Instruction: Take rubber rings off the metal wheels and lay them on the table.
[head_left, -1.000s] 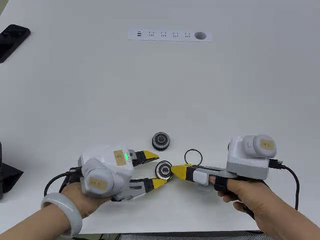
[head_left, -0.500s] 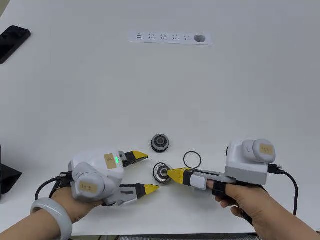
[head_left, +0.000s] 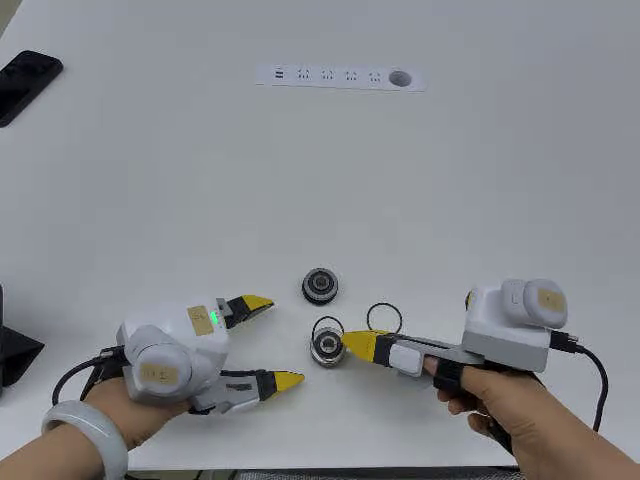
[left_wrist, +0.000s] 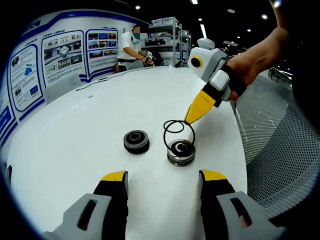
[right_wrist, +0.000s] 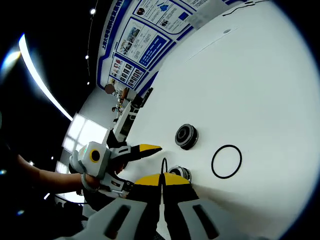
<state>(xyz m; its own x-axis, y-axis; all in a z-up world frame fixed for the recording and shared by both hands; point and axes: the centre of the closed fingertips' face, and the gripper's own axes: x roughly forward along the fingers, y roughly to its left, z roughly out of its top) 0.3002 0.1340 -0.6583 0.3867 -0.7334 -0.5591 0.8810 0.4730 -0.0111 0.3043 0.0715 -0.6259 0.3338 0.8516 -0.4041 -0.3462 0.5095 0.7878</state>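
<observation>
Clamps right tool (head_left: 352, 345) on ring (left_wrist: 164, 131) to peel it off wheel (left_wrist: 181, 151) — holds left tool (head_left: 272, 340) spread, clear of it.

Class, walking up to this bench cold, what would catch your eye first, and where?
The right hand-held gripper, near the front edge of the table, pinches a black rubber ring looping up off the nearer metal wheel. The left hand-held gripper gapes open beside it, and a freed ring lies flat just beyond the right one's tip.
</observation>
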